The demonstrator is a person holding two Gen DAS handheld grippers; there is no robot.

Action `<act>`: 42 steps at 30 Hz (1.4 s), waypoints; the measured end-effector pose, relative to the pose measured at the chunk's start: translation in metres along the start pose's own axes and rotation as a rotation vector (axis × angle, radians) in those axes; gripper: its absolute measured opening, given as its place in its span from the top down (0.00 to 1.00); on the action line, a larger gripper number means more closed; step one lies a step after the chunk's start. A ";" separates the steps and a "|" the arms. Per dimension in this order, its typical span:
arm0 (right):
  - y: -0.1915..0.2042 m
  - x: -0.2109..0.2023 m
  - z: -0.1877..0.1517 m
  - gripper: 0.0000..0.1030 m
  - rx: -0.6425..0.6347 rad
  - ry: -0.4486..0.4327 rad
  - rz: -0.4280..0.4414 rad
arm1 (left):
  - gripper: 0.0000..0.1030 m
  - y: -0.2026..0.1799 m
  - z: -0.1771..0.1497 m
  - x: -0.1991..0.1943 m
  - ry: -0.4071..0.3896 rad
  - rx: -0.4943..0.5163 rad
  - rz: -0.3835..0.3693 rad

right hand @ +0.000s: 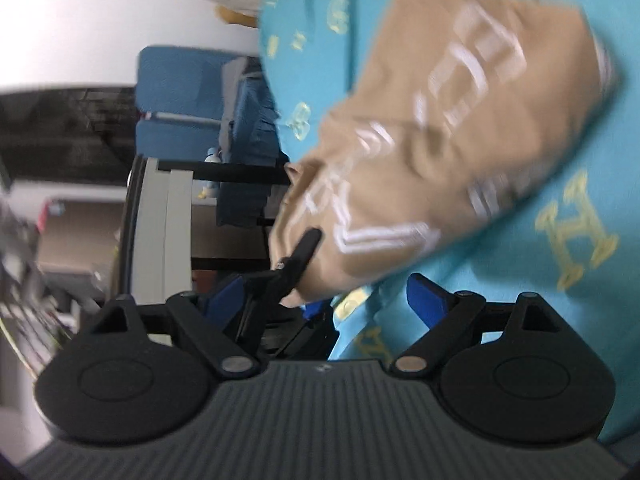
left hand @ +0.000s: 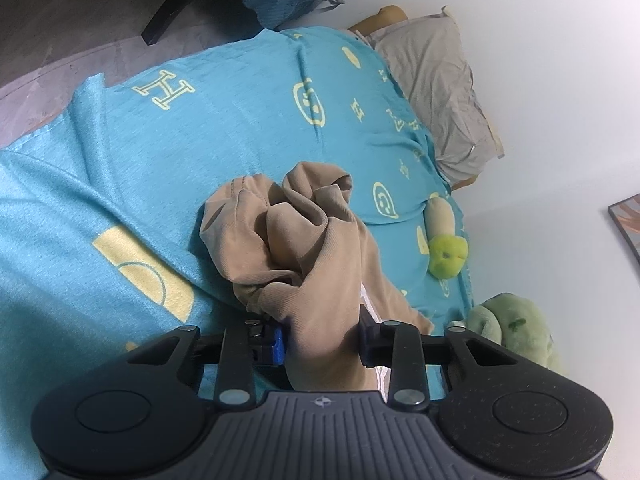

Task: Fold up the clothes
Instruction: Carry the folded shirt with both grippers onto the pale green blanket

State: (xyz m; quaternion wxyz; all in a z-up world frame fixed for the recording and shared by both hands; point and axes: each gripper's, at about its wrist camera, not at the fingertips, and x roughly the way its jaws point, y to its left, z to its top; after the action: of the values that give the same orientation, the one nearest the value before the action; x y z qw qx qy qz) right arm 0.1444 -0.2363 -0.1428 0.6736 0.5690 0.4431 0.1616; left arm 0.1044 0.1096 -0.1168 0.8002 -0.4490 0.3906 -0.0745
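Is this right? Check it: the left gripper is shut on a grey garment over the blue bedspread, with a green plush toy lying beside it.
One thing is wrong: the garment is tan, not grey. The left wrist view shows the left gripper with its jaws closed on that bunched tan cloth, above the blue bedspread, and the green plush toy lying beside it. The only grey cloth there is the pillow.
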 end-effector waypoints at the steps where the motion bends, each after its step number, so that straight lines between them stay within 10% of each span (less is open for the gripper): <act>1: -0.007 0.004 0.002 0.12 0.042 0.006 0.005 | 0.69 -0.001 0.000 -0.001 -0.002 0.001 -0.005; 16: -0.051 -0.018 0.011 0.12 0.228 -0.241 -0.031 | 0.71 0.000 0.006 -0.001 -0.007 -0.009 -0.034; 24: -0.049 -0.029 0.013 0.68 0.170 -0.331 -0.099 | 0.74 -0.003 0.004 -0.006 -0.023 -0.002 -0.068; 42: 0.029 -0.168 -0.018 0.75 0.009 -0.452 0.017 | 0.76 -0.147 -0.043 -0.101 -0.006 0.178 -0.160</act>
State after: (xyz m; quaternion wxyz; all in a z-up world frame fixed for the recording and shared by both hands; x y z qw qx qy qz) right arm 0.0452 -0.3374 -0.0466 0.7520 0.5973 0.2768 0.0336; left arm 0.0398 0.0432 0.0412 0.8296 -0.4059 0.3432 -0.1712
